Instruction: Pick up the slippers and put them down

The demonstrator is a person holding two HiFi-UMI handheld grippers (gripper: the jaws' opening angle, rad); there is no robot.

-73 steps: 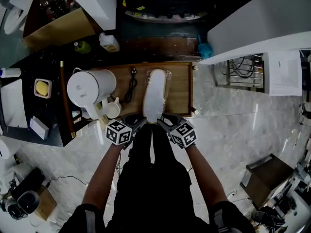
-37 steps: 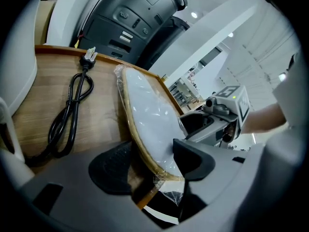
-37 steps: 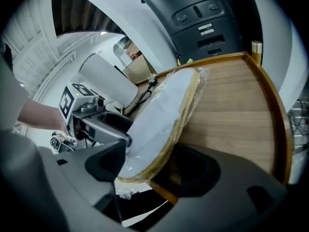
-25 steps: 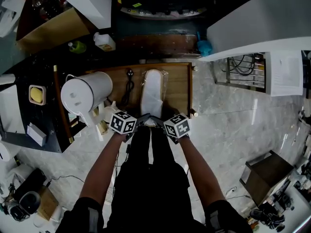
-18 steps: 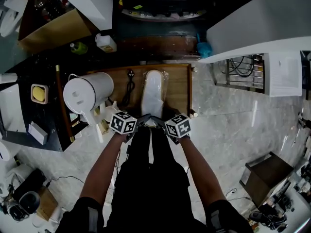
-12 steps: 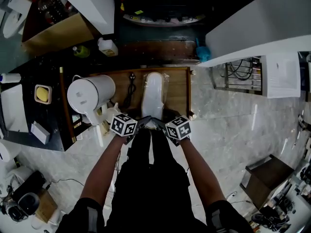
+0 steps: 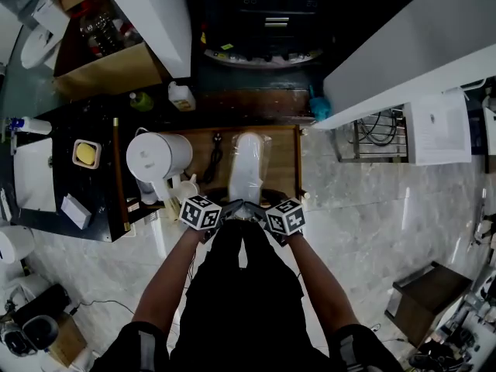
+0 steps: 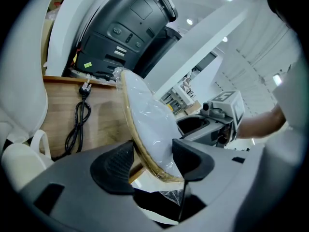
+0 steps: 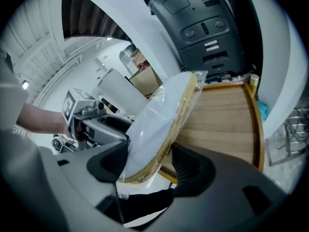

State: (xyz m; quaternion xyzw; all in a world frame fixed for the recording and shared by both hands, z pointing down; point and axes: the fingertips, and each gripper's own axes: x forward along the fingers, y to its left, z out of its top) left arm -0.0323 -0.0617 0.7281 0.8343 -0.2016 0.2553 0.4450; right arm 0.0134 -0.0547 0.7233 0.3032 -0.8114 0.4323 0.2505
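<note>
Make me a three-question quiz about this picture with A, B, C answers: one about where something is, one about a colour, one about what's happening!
1. Where is the black cable? A) on the floor B) on the wooden tray, between kettle and slippers C) on top of the kettle
2. What colour are the wrapped slippers mostly? A) white B) red C) green
3. What is the left gripper doing? A) hanging open, empty B) gripping the kettle C) closed on the slippers

1 B: it lies on the wood between them.
2 A: white shows through clear wrap.
3 C: its pads press the slippers' sides.
</note>
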